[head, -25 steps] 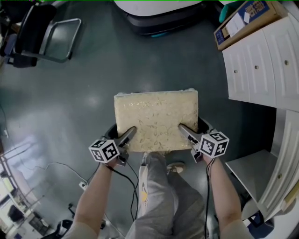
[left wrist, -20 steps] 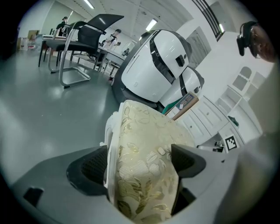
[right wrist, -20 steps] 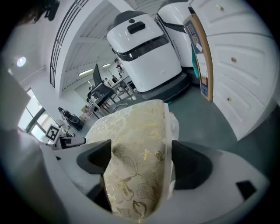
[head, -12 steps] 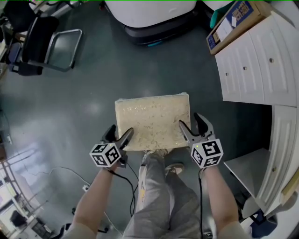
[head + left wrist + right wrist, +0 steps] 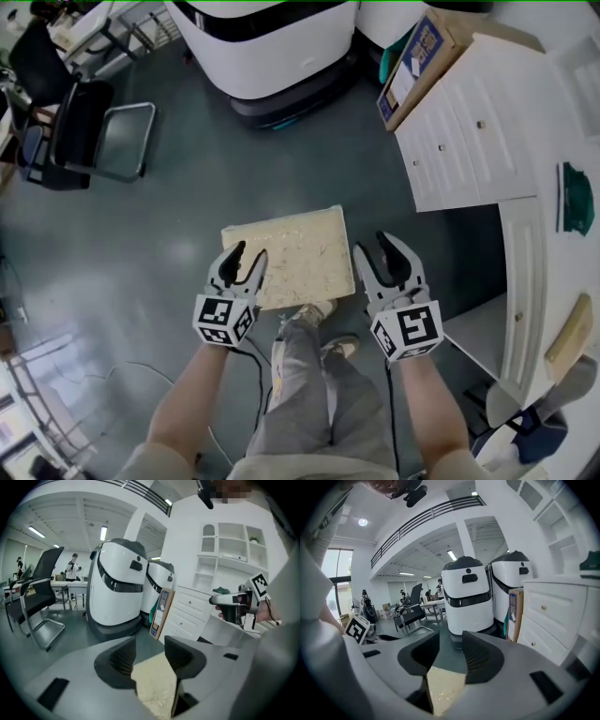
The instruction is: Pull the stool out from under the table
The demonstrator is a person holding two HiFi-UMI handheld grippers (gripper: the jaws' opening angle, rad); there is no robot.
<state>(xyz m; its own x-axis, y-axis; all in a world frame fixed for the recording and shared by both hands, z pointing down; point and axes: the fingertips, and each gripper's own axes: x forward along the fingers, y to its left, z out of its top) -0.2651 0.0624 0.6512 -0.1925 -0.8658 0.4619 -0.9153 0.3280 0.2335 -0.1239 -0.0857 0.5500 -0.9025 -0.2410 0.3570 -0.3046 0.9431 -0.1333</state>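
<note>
Head view: the stool stands on the open floor, clear of the table, and the left gripper and right gripper are above its near corners. Left gripper view: the jaws have just been closing, stand partly apart and grasp nothing. Right gripper view: identical state, with the stool below the gap.

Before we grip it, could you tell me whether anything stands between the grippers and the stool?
Nothing visible does. The left gripper and right gripper hang above the near end of the stool, which stands on open floor. Both pairs of jaws have just been closing, with nothing between them.
</note>
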